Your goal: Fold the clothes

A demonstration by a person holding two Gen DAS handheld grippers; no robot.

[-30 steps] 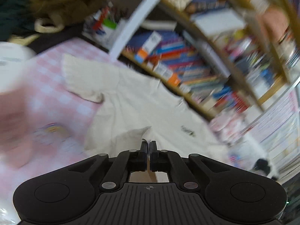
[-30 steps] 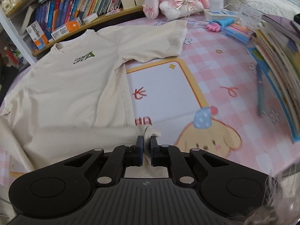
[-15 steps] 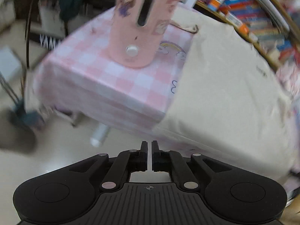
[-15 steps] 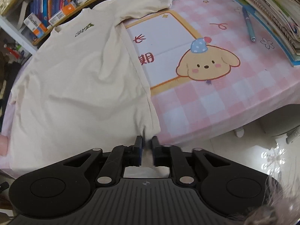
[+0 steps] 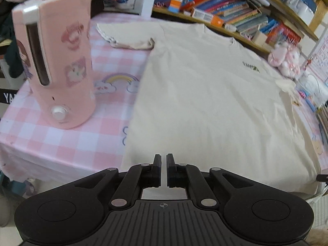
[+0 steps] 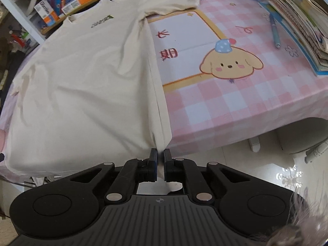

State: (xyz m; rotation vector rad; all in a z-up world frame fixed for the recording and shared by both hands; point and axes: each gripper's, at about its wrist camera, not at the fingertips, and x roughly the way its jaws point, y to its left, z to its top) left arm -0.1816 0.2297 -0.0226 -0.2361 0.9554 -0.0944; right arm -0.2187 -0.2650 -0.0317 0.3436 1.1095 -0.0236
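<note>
Pink checked tablecloth (image 5: 61, 139) under T-shirt (image 5: 205, 94)

Shirt (image 5: 205, 94) hem hung over the table edge; fabric between the left gripper (image 5: 163, 170) pads was hidden. Chest logo (image 6: 102, 21) at 11 o'clock was illegible. Books (image 6: 303, 20) at 2 o'clock were cut off.
</note>
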